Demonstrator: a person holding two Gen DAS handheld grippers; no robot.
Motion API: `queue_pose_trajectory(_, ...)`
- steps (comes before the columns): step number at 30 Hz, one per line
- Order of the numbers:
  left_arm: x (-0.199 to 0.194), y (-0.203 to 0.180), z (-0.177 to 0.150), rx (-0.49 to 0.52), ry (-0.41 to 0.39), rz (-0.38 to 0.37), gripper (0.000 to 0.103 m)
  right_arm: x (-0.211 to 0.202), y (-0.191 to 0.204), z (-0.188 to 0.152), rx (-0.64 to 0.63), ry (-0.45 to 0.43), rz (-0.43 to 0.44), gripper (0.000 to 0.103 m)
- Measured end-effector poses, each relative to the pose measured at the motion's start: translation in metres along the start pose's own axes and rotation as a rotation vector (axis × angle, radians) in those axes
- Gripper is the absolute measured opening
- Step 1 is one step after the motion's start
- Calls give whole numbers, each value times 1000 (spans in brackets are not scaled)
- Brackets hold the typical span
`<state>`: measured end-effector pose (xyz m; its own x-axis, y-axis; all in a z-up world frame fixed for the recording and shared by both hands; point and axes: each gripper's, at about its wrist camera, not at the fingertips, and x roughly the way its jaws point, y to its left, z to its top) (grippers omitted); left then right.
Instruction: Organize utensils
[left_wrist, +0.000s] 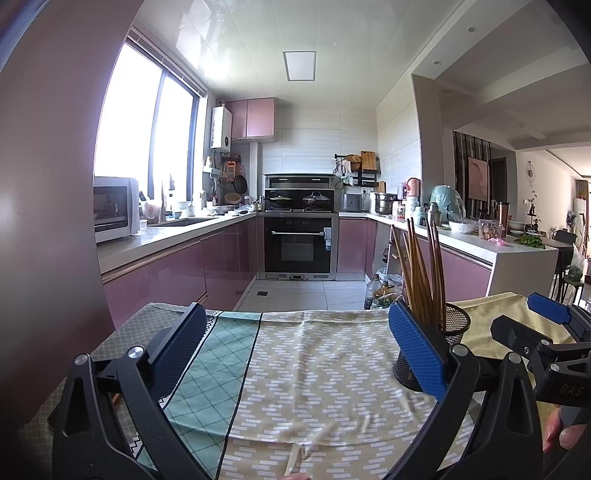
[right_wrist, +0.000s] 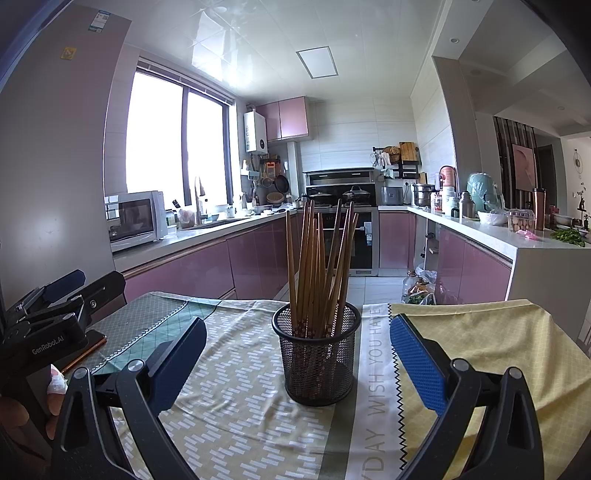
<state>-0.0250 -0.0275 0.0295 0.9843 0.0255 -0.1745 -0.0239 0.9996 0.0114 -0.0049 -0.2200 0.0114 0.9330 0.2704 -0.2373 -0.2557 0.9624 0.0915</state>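
A black mesh cup (right_wrist: 317, 356) stands upright on the patterned tablecloth (right_wrist: 236, 406), holding several brown chopsticks (right_wrist: 317, 266) that fan upward. My right gripper (right_wrist: 297, 360) is open, its blue-padded fingers on either side of the cup and a little nearer than it, touching nothing. In the left wrist view the same mesh cup (left_wrist: 452, 326) and chopsticks (left_wrist: 421, 273) sit behind the right finger of my left gripper (left_wrist: 297, 352), which is open over bare cloth with nothing between its fingers. The right gripper (left_wrist: 546, 314) shows at that view's right edge.
The table's far edge drops to a tiled kitchen floor (left_wrist: 295, 291). Pink cabinets (right_wrist: 184, 273), an oven (left_wrist: 299, 247) and cluttered counters (right_wrist: 487, 229) lie beyond. A thin dark item (right_wrist: 86, 349) lies under the left gripper (right_wrist: 48, 314) at the table's left. A hand (left_wrist: 565, 432) holds the right gripper.
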Motion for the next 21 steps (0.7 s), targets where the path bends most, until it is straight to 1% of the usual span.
queue_pose_trajectory(21, 1, 0, 0, -1, 3, 1, 97, -1, 2, -2, 2, -4, -4, 96)
